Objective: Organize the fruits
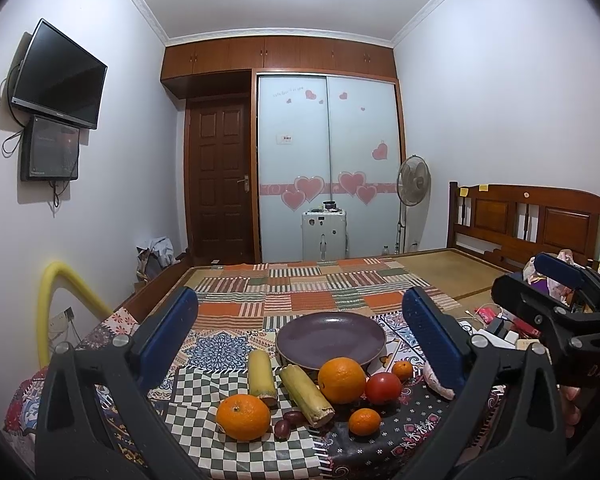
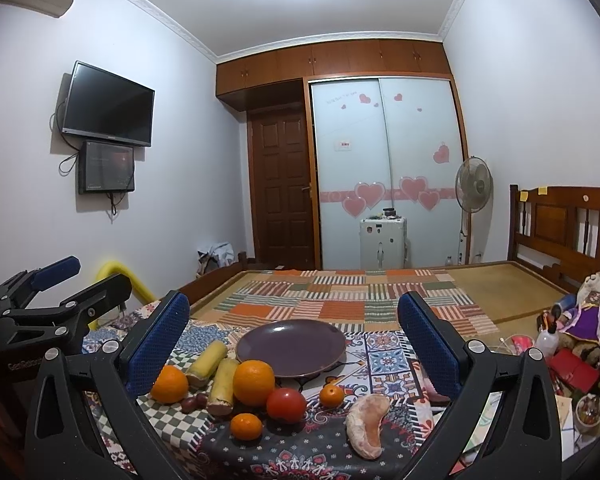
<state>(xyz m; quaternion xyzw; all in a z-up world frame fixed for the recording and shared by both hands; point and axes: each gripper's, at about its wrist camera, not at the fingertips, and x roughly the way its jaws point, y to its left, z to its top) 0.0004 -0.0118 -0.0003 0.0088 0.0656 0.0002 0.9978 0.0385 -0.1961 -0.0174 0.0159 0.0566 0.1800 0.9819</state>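
Observation:
An empty purple plate (image 1: 331, 338) (image 2: 291, 347) sits on the patterned cloth. In front of it lie two large oranges (image 1: 342, 380) (image 1: 243, 417), a tomato (image 1: 383, 388) (image 2: 286, 405), two small tangerines (image 1: 364, 421) (image 1: 402, 370), two yellow sugarcane pieces (image 1: 306, 395) (image 1: 261, 376), dark dates (image 1: 288, 422) and a pomelo segment (image 2: 367, 424). My left gripper (image 1: 300, 344) is open and empty, held above the fruits. My right gripper (image 2: 294, 342) is open and empty, also above the fruits; it shows at the right edge of the left wrist view (image 1: 556, 292).
The fruits lie on a bed covered with patchwork cloth (image 1: 300, 292). Clutter of bottles, toys and boxes (image 2: 572, 344) lies at the right. A wooden headboard (image 1: 540, 220), a fan (image 1: 413, 180), a wardrobe and a door stand beyond. A yellow tube (image 1: 60, 296) is at left.

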